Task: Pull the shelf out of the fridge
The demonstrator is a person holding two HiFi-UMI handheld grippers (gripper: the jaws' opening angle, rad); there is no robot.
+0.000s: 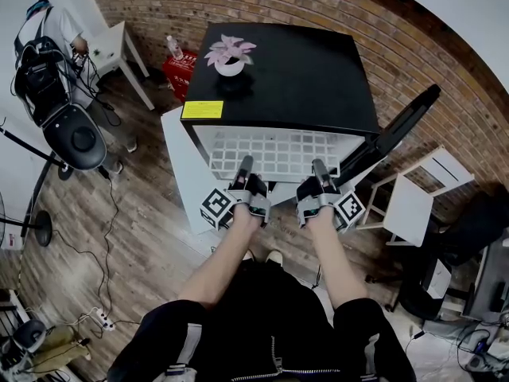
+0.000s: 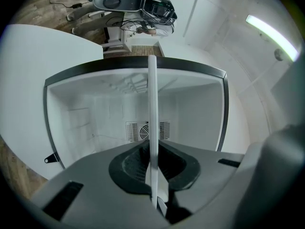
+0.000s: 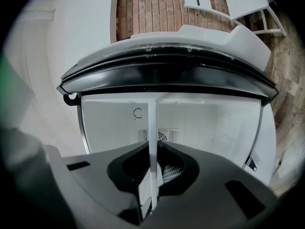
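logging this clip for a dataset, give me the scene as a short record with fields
fridge: black mini fridge, door open
shelf: white wire shelf at the fridge opening; how far out is unclear
left gripper: shut on the shelf's front edge
right gripper: shut on the shelf's front edge
on top of fridge: potted pink plant
fridge back wall: fan grille visible

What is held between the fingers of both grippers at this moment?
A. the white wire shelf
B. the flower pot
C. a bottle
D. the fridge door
A: each gripper view shows the white edge of the shelf clamped, and in the head view the left gripper and the right gripper sit on its front edge.
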